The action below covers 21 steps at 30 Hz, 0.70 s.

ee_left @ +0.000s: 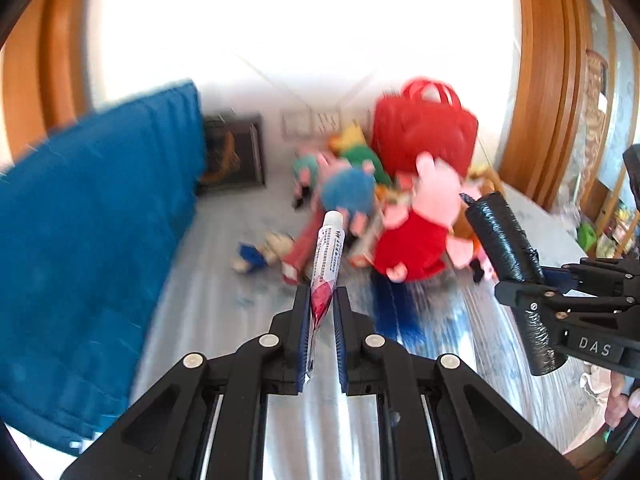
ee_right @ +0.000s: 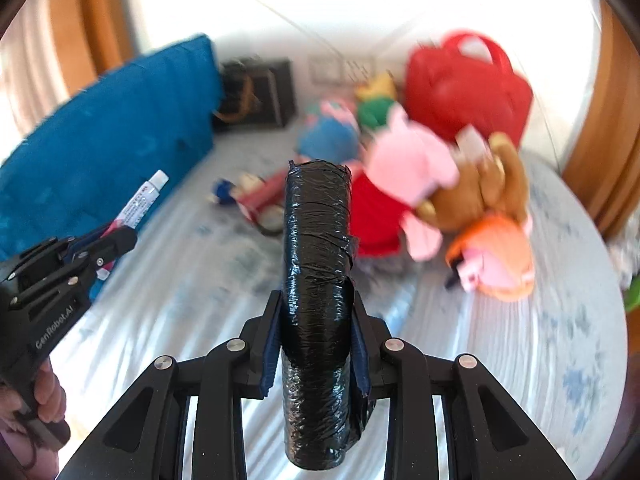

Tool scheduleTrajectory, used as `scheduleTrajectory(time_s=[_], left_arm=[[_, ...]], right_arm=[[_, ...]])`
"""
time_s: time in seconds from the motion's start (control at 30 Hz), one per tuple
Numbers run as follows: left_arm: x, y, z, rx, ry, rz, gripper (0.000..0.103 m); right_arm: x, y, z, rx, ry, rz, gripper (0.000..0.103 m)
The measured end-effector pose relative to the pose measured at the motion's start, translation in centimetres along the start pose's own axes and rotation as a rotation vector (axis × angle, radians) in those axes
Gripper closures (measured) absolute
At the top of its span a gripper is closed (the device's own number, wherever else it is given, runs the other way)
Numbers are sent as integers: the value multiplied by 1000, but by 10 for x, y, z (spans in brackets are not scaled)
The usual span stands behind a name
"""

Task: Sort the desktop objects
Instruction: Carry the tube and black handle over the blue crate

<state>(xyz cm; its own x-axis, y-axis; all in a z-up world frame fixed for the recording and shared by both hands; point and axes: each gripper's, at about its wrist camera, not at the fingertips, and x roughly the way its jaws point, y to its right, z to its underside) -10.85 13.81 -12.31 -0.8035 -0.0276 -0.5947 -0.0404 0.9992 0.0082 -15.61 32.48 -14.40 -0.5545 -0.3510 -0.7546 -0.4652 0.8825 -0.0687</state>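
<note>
Table surface (ee_right: 500, 340), pale cloth with blue print, carries everything. Blue fabric mass (ee_left: 92, 240) fills the left side. Red handbag (ee_left: 424, 136) stands at the back, right of centre, a dark framed box (ee_left: 234, 156) to its left. Plush heap lies in front of the bag: pink pig toy in red dress (ee_left: 416, 236), blue-bodied toy (ee_left: 348, 188), brown bear (ee_right: 480, 192), orange-capped toy (ee_right: 500, 260); all blurred. Red carton (ee_left: 300, 256) and small blue-and-cream figure (ee_left: 260, 252) lie nearer.

Right gripper (ee_right: 316, 344) is clamped on a black wrapped roll (ee_right: 316, 260), raised above the cloth. Left gripper (ee_left: 322, 320) is nearly closed, pinching a white-and-red tube (ee_left: 328, 264) by its crimped end, cap pointing at the plush heap.
</note>
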Motion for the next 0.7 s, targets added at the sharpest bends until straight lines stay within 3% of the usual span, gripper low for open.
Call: scheduleTrajectory(time_s=[0.37, 0.7], left_arm=[[-109, -75, -27, -13, 240, -117, 92], [-160, -180, -49, -48, 372, -215, 92]], right_arm=[[-65, -124, -47, -112, 240, -77, 73], [-89, -240, -100, -185, 387, -139, 73]])
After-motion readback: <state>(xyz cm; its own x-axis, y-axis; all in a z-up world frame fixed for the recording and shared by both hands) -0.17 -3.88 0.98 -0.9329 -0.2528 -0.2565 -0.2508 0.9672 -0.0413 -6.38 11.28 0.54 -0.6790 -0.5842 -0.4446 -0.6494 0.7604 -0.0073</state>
